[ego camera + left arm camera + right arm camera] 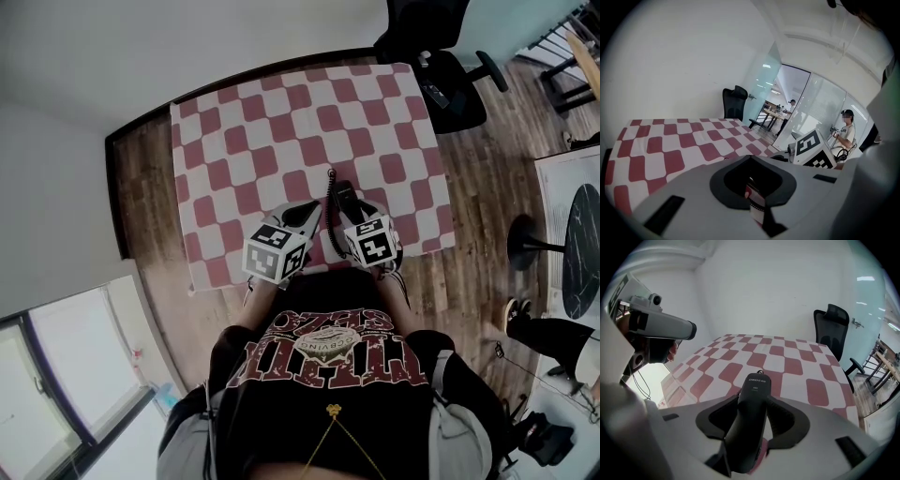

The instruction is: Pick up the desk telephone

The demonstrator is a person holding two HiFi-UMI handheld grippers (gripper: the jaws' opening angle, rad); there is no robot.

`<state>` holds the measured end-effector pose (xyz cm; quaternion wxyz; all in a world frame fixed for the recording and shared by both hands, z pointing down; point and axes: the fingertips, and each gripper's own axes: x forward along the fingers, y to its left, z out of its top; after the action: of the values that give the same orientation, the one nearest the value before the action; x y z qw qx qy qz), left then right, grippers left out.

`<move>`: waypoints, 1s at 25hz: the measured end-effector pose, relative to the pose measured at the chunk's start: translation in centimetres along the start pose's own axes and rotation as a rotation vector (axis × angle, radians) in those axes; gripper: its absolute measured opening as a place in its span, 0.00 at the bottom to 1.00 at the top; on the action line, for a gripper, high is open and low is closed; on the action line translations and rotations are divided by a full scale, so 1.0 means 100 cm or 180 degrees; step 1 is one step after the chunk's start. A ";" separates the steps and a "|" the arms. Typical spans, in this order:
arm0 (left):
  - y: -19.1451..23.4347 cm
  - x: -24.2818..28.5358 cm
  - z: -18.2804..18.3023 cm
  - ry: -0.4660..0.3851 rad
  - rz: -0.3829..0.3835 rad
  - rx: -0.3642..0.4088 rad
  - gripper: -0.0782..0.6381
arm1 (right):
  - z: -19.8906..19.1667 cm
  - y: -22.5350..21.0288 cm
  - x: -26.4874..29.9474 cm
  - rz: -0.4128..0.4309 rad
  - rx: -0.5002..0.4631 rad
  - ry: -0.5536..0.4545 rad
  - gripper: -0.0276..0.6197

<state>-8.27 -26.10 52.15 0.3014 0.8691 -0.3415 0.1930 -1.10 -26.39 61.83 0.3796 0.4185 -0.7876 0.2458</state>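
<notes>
The black telephone handset [341,196] lies on the red-and-white checked table [281,122], with its coiled cord [329,234] running back toward me between the two grippers. My right gripper [353,212] hovers over its near end. In the right gripper view the handset [752,413] runs up the middle of the right gripper [751,448], whose jaws stand open with a gap on either side. My left gripper [307,216] sits just left of the cord, shut on nothing, and the left gripper [754,202] holds nothing in its own view. No telephone base is visible.
A black office chair [441,56] stands past the table's far right corner. A dark round table [586,244] and someone's foot [517,314] are on the wood floor to the right. White walls border the far and left sides. People stand behind glass [843,131].
</notes>
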 end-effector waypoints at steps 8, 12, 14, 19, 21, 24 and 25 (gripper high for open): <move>0.004 -0.002 -0.006 0.0047 -0.0053 -0.0018 0.12 | -0.002 -0.005 0.003 0.0008 0.0222 -0.0024 0.43; 0.008 -0.005 -0.008 0.0058 -0.0050 -0.0030 0.12 | -0.004 -0.003 0.007 0.0029 0.0285 0.0016 0.45; 0.010 -0.008 -0.009 0.0059 -0.0046 -0.0039 0.12 | -0.007 -0.003 0.011 -0.0003 0.0242 0.0080 0.46; 0.017 -0.014 -0.014 0.0075 -0.0034 -0.0070 0.12 | -0.010 -0.001 0.023 -0.0044 0.0211 0.0185 0.47; 0.020 -0.016 -0.015 0.0085 -0.0030 -0.0079 0.12 | -0.013 -0.001 0.026 -0.0086 0.0195 0.0227 0.47; 0.026 -0.021 -0.017 0.0099 -0.0021 -0.0095 0.12 | -0.016 -0.002 0.030 -0.0128 0.0228 0.0288 0.47; 0.028 -0.022 -0.018 0.0101 -0.0018 -0.0103 0.12 | -0.017 -0.002 0.032 -0.0135 0.0246 0.0301 0.47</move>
<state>-12.03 -25.49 53.38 0.3214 0.8619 -0.3372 0.2003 -1.41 -26.82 65.38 0.4051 0.4374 -0.7497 0.2874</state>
